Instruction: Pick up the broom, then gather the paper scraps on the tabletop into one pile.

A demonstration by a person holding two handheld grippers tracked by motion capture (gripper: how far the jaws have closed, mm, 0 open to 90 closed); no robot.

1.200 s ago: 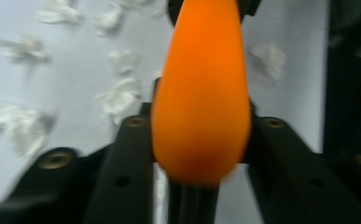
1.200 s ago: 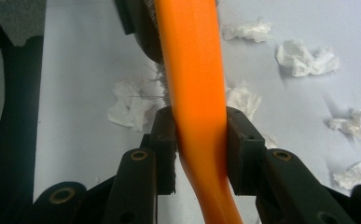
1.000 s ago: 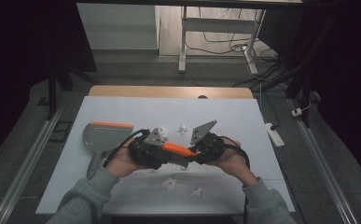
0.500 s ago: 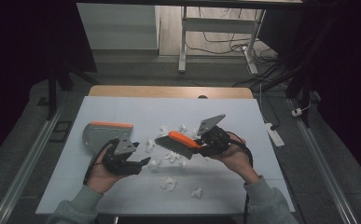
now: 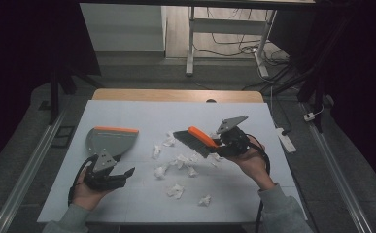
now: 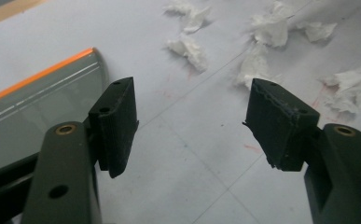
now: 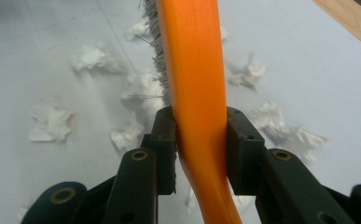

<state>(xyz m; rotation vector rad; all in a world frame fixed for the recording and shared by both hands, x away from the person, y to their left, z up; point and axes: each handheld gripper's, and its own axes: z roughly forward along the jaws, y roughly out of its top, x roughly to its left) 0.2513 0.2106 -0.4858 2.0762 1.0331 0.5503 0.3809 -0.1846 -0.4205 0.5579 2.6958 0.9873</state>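
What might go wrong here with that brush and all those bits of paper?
The right gripper pinches only the brush handle's narrow orange neck, so it might twist while sweeping. The paper scraps lie scattered, so a stroke could flick some off the table. The left gripper is open beside the dustpan, which could slide when pushed.

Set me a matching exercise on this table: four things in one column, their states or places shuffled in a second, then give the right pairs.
Things:
1. brush
2. dustpan
3. left claw
4. paper scraps

States:
A. open, holding nothing
B. lying flat at the table's left
C. scattered around mid-table
D. clamped by its orange handle in the right claw

Pairs: 1-D, 2-B, 3-A, 4-C
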